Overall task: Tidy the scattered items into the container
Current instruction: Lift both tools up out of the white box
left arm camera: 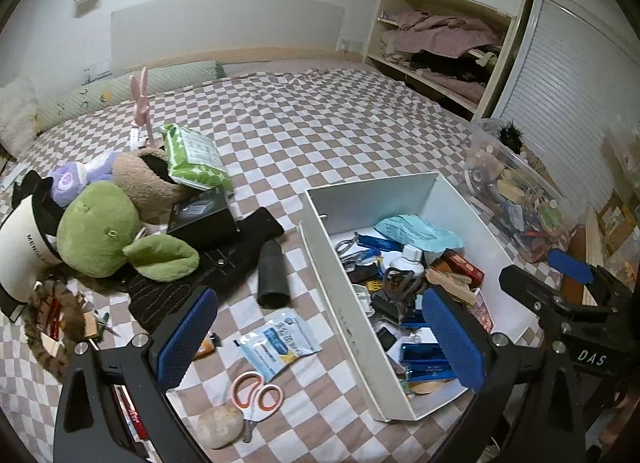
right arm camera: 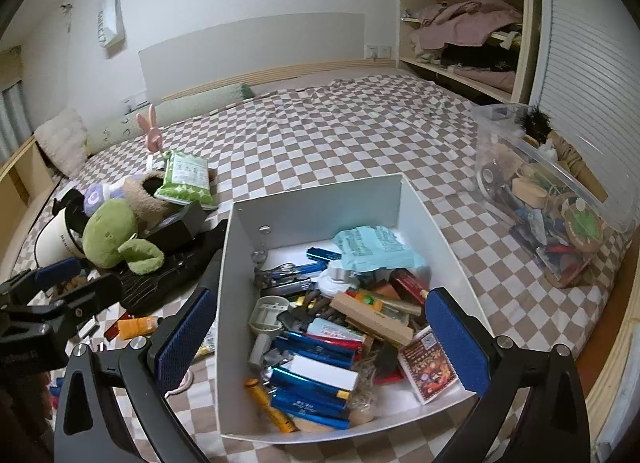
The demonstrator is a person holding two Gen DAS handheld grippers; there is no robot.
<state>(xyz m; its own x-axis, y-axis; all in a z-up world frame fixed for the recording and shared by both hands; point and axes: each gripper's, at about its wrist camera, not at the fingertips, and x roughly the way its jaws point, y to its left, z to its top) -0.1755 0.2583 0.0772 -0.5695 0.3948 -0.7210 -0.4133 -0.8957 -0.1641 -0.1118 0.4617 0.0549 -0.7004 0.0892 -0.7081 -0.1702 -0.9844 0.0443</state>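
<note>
The white open box (left arm camera: 344, 303) (right arm camera: 320, 203) sits on the checked bed, holding several small items such as blue tubes and a teal packet. My left gripper (left arm camera: 318, 337) is open and empty, straddling the box's left wall. Below it lie orange-handled scissors (left arm camera: 256, 391), a pale stone (left arm camera: 219, 425), a blue-white sachet (left arm camera: 280, 343) and a black cylinder (left arm camera: 272, 275). Open and empty as well, my right gripper (right arm camera: 320, 341) hovers over the box's near end. An orange tube (right arm camera: 138, 327) lies left of the box.
A pile at the left holds a green plush (left arm camera: 100, 231), a green wipes pack (left arm camera: 192, 157), a black carton (left arm camera: 202, 215), a dark garment (left arm camera: 224, 263) and a white appliance (left arm camera: 22, 247). A clear bin (right arm camera: 552, 199) full of odds stands right. Shelves line the far wall.
</note>
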